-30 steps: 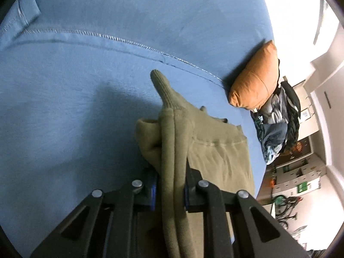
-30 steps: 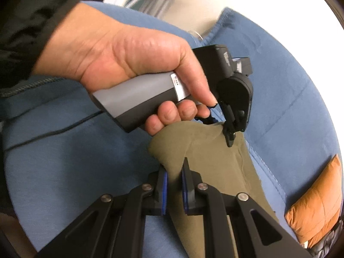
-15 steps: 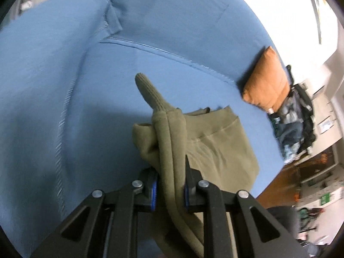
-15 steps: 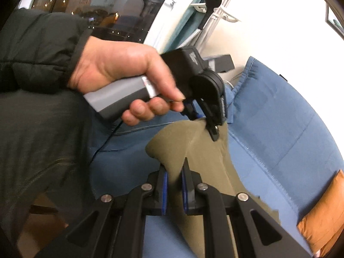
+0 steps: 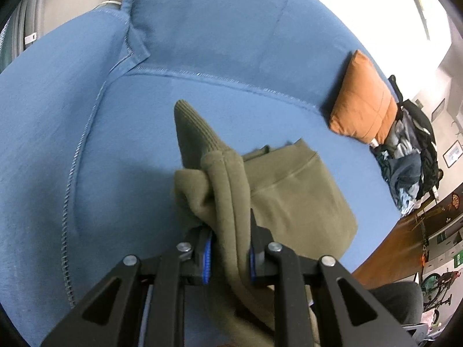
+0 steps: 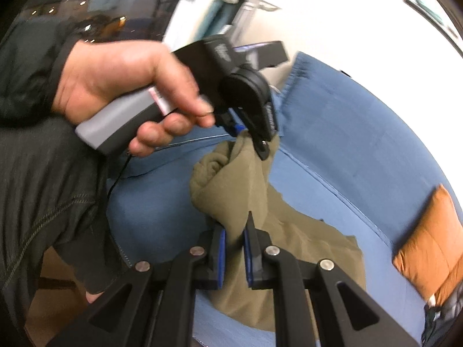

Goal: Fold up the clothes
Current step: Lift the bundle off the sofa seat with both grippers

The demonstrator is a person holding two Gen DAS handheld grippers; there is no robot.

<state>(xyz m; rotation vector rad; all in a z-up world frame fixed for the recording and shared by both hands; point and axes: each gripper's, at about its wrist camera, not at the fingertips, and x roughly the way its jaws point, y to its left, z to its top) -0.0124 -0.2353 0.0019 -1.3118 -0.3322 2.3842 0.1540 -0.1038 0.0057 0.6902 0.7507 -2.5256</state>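
Olive garment edge between both hand-held grippers

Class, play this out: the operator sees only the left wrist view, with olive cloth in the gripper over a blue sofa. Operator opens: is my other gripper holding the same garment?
Observer: Yes. In the right wrist view the right gripper is shut on the olive sweatshirt.
Operator: Where is my left gripper relative to it?
Observer: The left gripper pinches the cloth higher up, farther from the right camera.
Operator: Is the whole garment off the sofa?
Observer: No. Its lower part lies on the blue sofa seat.
Operator: Anything behind my hand?
Observer: The hand with its dark sleeve; beyond it a dark window.
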